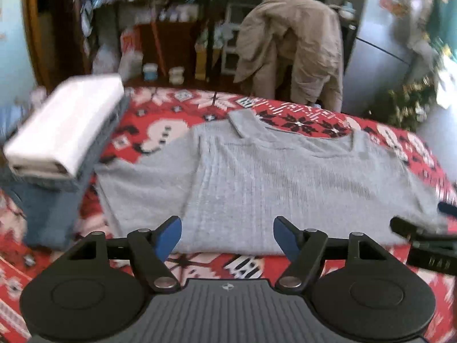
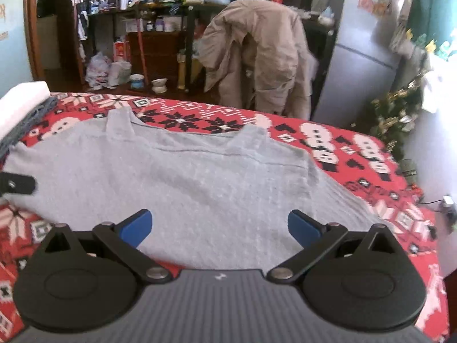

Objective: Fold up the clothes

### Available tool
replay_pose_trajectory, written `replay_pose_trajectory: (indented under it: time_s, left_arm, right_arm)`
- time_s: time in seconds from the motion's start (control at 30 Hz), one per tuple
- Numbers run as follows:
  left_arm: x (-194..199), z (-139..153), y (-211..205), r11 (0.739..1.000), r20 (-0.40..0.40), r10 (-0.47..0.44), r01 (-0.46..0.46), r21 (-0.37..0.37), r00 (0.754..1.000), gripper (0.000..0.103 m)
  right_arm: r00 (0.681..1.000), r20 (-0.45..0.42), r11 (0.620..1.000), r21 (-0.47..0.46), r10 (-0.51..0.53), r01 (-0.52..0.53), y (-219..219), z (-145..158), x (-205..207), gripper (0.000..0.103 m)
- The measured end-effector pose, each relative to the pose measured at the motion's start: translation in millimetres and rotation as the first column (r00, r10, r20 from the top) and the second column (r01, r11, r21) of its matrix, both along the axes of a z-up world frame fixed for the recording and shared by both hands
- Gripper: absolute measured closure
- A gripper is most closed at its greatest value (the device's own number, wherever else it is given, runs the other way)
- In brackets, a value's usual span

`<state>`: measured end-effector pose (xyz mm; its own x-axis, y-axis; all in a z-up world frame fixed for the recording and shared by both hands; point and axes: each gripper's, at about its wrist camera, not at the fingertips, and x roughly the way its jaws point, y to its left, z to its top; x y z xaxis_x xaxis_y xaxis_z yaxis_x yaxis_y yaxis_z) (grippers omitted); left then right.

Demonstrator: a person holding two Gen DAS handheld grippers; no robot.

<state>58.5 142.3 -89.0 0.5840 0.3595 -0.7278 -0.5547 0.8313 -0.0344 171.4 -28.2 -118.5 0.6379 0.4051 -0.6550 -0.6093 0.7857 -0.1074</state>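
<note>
A grey knitted top (image 1: 271, 177) lies spread flat on a red patterned blanket (image 1: 300, 117), neckline at the far side. It also shows in the right wrist view (image 2: 185, 183). My left gripper (image 1: 227, 233) is open and empty, hovering over the top's near hem. My right gripper (image 2: 220, 228) is open and empty over the near part of the top, toward its right side. The right gripper's black fingers (image 1: 411, 228) show at the right edge of the left wrist view. Part of the left gripper (image 2: 17, 184) shows at the left edge of the right wrist view.
A stack of folded clothes, white (image 1: 65, 125) on grey and blue (image 1: 48, 208), sits at the blanket's left; it also shows in the right wrist view (image 2: 20, 103). Behind the bed stand a chair draped with a beige jacket (image 2: 257, 51), cluttered shelves (image 2: 148, 14) and a fridge (image 2: 351, 57).
</note>
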Motion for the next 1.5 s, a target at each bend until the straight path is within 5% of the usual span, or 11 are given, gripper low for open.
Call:
replay_pose_trajectory:
  time_s: [0.13, 0.27, 0.4, 0.67, 1.03, 1.27, 1.37, 1.5]
  left_arm:
    - [-12, 28, -14, 0.998, -0.012, -0.034, 0.035, 0.045, 0.999, 0.031]
    - [-17, 61, -2, 1.0, 0.029, 0.012, -0.011, -0.021, 1.0, 0.026]
    - [-13, 82, 11, 0.997, 0.023, 0.057, -0.055, -0.055, 0.998, 0.026]
    - [3, 82, 46, 0.984, -0.066, 0.16, -0.164, -0.068, 0.985, 0.027]
    - [2, 18, 123, 0.932, -0.077, 0.289, -0.299, -0.205, 0.954, 0.032]
    - [-19, -8, 156, 0.872, -0.122, 0.316, -0.339, -0.354, 0.941, 0.049]
    - [-23, -18, 165, 0.843, -0.128, 0.335, -0.358, -0.401, 0.933, 0.066]
    - [-20, -31, 174, 0.809, -0.169, 0.351, -0.389, -0.44, 0.921, 0.069]
  right_arm:
    - [1.0, 0.023, 0.997, -0.071, -0.01, 0.012, -2, 18, -21, 0.001]
    - [0.996, -0.017, 0.992, -0.083, -0.092, 0.09, 0, 53, -30, 0.001]
    - [0.99, -0.076, 0.991, 0.061, -0.119, 0.123, -1, 98, -30, 0.001]
    - [0.984, -0.159, 0.985, 0.145, -0.076, 0.099, 12, 132, -10, 0.001]
    - [0.946, -0.286, 0.975, 0.115, -0.153, 0.193, 41, 63, 68, 0.001]
    - [0.891, -0.427, 0.951, 0.179, -0.155, 0.252, 34, 33, 96, 0.013]
    - [0.877, -0.456, 0.949, 0.183, -0.15, 0.257, 36, 24, 101, 0.019]
    - [0.871, -0.464, 0.948, 0.175, -0.161, 0.268, 40, 18, 103, 0.022]
